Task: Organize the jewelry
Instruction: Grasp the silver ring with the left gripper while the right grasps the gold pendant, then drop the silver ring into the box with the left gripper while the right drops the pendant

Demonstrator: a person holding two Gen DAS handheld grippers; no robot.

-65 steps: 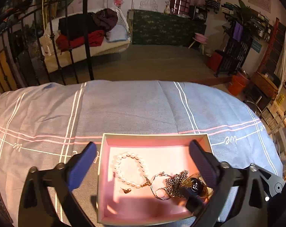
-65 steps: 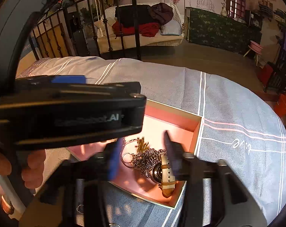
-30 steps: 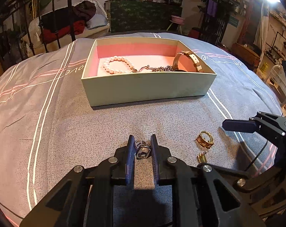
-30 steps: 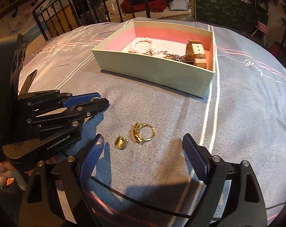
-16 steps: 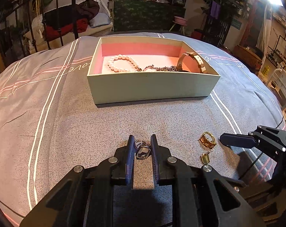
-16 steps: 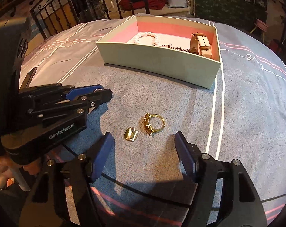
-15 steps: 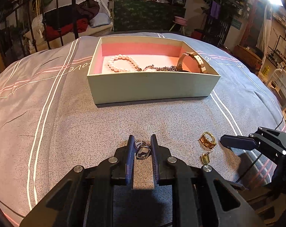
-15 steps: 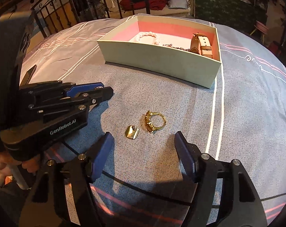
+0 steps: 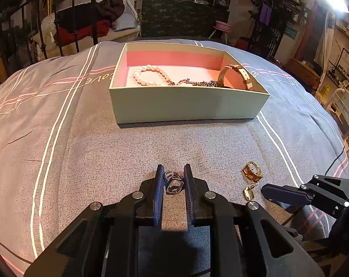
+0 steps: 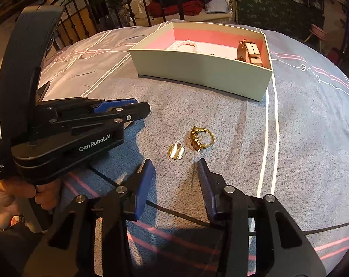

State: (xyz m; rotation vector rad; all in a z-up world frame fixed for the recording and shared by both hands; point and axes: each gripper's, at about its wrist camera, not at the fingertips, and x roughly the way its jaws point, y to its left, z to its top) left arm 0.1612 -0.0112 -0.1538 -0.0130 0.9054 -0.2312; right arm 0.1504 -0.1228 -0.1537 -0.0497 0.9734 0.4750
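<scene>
On the grey striped bedspread (image 9: 87, 152), near its front edge, left gripper (image 9: 173, 180) is clamped on a silver ring (image 9: 173, 183); the ring sits between the blue pads, both pressing it. Fabric right under it, can't tell if the ring is lifted clear or resting on the cloth.

Right gripper (image 10: 174, 180) is down over the spread just to the right of the left one, jaws closing. Nothing between the pads, only bare fabric. Just ahead of its tips: a gold ring (image 10: 201, 138) with a stone, lying on its side, and a small flat gold earring (image 10: 176, 152) just left of it. The two are near each other but not touching. Neither touches the pads.

Open box (image 9: 188, 105), pale outside and pink inside, sits further back toward the middle of the spread, well apart from both grippers. Inside it: pearl bracelet (image 9: 149, 75) toward the left, dark chain (image 9: 203, 83) tangled in the middle, tan-strapped watch (image 9: 240, 73) leaning against the right wall.

A hand (image 10: 17, 198) shows in the right-wrist view, gripping the handle of the left tool. A thin dark cable (image 10: 165, 207) runs across the cloth under the right gripper.
</scene>
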